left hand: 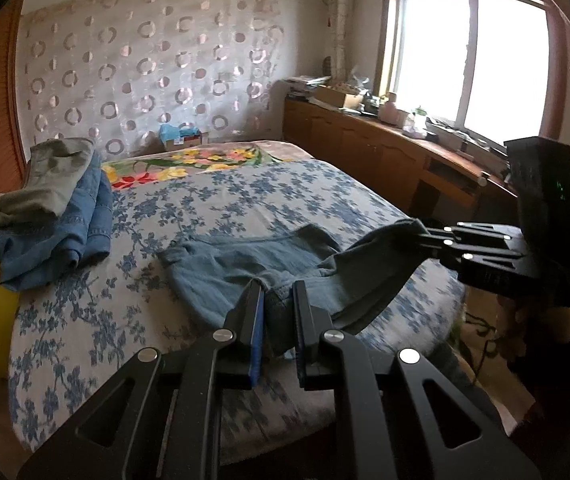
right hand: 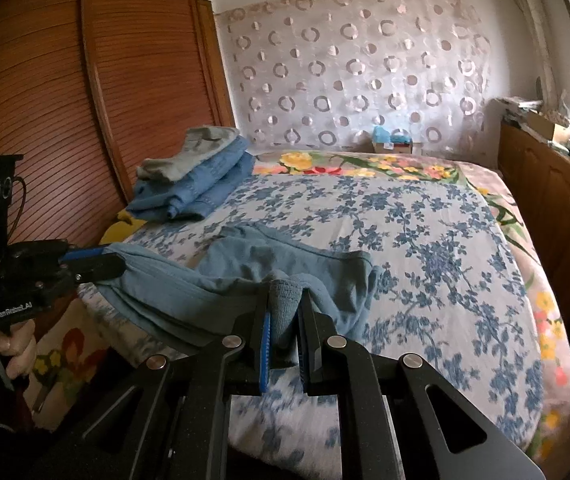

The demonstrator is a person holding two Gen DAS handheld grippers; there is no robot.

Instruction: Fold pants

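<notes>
A pair of blue-grey pants (left hand: 245, 268) is shown partly lifted above the near end of a bed (left hand: 285, 196) covered by a sheet printed with blue flowers. The far portion of the garment rests crumpled on the sheet, while its near edge is raised and stretched between the two grippers. In the left wrist view, the left gripper (left hand: 278, 294) is seen clamped on a bunched fold of the fabric, which is pinched between the blue-lined fingers (left hand: 259, 320). In the right wrist view, the right gripper (right hand: 285, 300) is likewise closed around a gathered fold of the same garment, the cloth standing up between its jaws. Each gripper appears at the side of the other's view: the right gripper at the right of the left wrist view, the left gripper (right hand: 115, 258) at the left of the right wrist view, held by a hand (right hand: 3, 348). A stack of folded clothes (left hand: 53, 216), blue denim beneath a grey-green item, lies at the far left of the bed, well apart from the pants. A small cardboard box (right hand: 395, 144) sits at the head of the bed before a curtain (right hand: 357, 64) patterned with rings. A wooden cabinet (left hand: 385, 152) with cluttered top runs beneath the window (left hand: 473, 56).
</notes>
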